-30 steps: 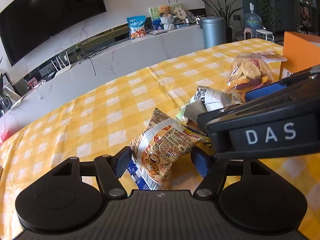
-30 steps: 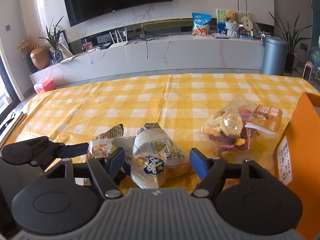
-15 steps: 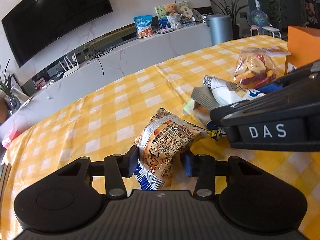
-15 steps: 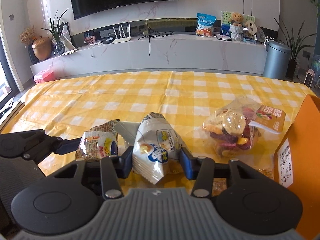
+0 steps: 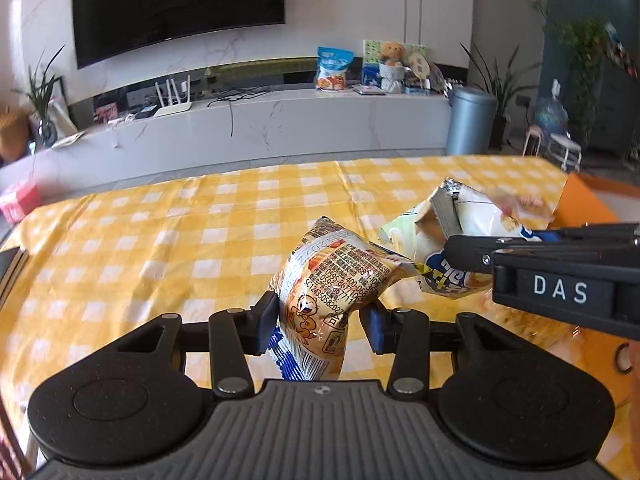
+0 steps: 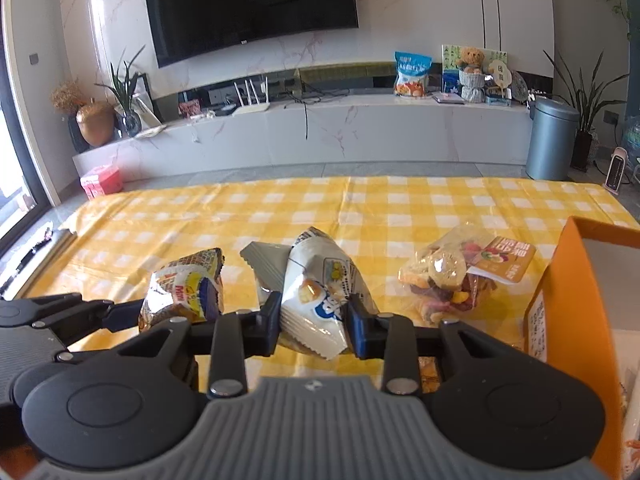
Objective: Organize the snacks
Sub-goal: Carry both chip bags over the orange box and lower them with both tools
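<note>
My left gripper (image 5: 318, 322) is shut on an orange snack packet (image 5: 328, 284) and holds it above the yellow checked tablecloth (image 5: 160, 248). My right gripper (image 6: 314, 322) is shut on a white snack packet (image 6: 320, 288), also lifted. Each packet shows in the other view: the white one in the left wrist view (image 5: 460, 236), the orange one in the right wrist view (image 6: 188, 288). A clear bag of mixed dried fruit (image 6: 460, 276) lies on the cloth to the right. An orange box (image 6: 580, 300) stands open at the right edge.
A grey packet (image 6: 268, 264) lies behind the white one. Beyond the table stand a white TV counter (image 6: 320, 128), a grey bin (image 6: 550, 138) and plants. The table's left edge (image 6: 60, 240) is near a window.
Both grippers closed on their packets and lifted them off the cloth. Both views have tilted up and swung to face the TV wall.
</note>
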### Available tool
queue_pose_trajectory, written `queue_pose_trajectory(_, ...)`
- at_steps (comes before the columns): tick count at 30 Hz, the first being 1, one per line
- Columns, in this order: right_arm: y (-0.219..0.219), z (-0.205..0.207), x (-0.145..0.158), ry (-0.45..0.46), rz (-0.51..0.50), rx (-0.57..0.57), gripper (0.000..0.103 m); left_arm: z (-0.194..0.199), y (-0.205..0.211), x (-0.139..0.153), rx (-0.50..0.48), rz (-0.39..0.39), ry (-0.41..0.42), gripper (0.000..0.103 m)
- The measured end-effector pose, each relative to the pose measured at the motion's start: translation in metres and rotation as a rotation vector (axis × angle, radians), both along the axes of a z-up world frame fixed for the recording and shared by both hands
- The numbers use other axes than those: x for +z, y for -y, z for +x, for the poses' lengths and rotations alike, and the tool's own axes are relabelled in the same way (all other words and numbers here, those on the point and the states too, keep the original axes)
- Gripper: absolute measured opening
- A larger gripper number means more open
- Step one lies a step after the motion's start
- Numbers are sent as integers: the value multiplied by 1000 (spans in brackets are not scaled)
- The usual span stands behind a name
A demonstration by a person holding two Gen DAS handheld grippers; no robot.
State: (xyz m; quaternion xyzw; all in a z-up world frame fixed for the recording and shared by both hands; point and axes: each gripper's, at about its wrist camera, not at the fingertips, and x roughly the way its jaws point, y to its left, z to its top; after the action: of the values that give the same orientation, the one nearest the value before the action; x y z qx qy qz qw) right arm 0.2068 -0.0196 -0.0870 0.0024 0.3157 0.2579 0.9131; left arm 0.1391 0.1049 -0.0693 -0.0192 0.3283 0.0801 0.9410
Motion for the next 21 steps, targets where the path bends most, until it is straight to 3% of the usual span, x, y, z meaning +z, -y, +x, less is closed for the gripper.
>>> queue_pose_trajectory(10,37,-49,56,50,156,0,31,-38,16,53,30,-88,99,50)
queue_pose_trajectory(16,79,-78,83,108,228,-41,31,-50,49,80,-34,-62,155,50)
queue_pose_trajectory(21,121,-93,97,152,273,-112,31,-45,93,95,-146,-13,186,50)
